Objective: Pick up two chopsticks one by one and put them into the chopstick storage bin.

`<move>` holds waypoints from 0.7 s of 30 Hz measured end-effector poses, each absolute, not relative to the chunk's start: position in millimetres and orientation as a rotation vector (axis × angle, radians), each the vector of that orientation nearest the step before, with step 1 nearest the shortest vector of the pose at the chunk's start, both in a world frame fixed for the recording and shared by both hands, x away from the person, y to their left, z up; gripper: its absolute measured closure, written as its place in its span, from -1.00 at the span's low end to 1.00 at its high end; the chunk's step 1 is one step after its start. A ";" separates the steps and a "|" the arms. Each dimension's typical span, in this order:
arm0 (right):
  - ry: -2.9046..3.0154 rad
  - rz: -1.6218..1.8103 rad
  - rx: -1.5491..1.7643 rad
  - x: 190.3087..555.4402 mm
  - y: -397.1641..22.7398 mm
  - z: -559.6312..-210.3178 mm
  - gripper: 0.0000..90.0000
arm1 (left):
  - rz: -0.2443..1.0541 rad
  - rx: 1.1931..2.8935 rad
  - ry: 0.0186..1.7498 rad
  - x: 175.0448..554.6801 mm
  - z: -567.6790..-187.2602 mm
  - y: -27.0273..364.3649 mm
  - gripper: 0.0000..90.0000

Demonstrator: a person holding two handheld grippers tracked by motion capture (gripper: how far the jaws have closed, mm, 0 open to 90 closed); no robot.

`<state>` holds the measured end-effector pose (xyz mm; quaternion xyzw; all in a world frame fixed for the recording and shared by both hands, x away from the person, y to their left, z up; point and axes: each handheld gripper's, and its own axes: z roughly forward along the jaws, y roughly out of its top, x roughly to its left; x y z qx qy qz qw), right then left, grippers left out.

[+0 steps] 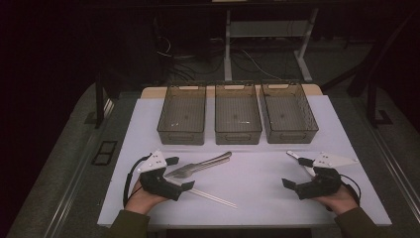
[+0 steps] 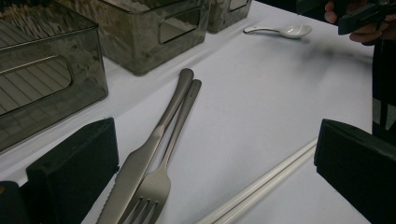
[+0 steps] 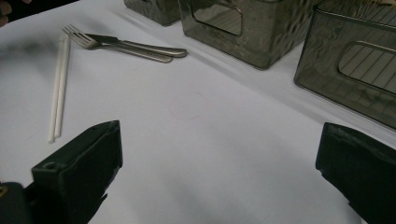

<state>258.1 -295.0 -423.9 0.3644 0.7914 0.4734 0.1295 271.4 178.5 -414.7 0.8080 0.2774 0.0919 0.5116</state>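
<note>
cutlery lies on the white mat between the person and a row of three smoky bins, and sorting it into those bins looks like the work in hand. nearest the person, the left gripper rests low on the mat with its jaws spread wide and nothing between them. the white chopsticks run under its near jaw, and the fork and knife lie side by side just beyond it, touching each other, tines and blade toward the gripper.

to do the pick well, the person should probably choose one piece only: since knife and fork touch, a wide grab could take both. closing across a handle, where the two spread apart a little, seems safer.

right of the fork and well apart from it, the right gripper also rests on the mat, jaws wide and empty. the white spoon lies just beyond it.

farthest from the fork stand the left bin, middle bin and right bin, all appearing empty, so any may receive the first piece.
</note>
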 end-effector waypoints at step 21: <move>2.300 1.372 1.057 259.5 -293.7 -423.8 -0.99 | 0.165 1.979 0.607 269.1 -414.8 160.8 -0.89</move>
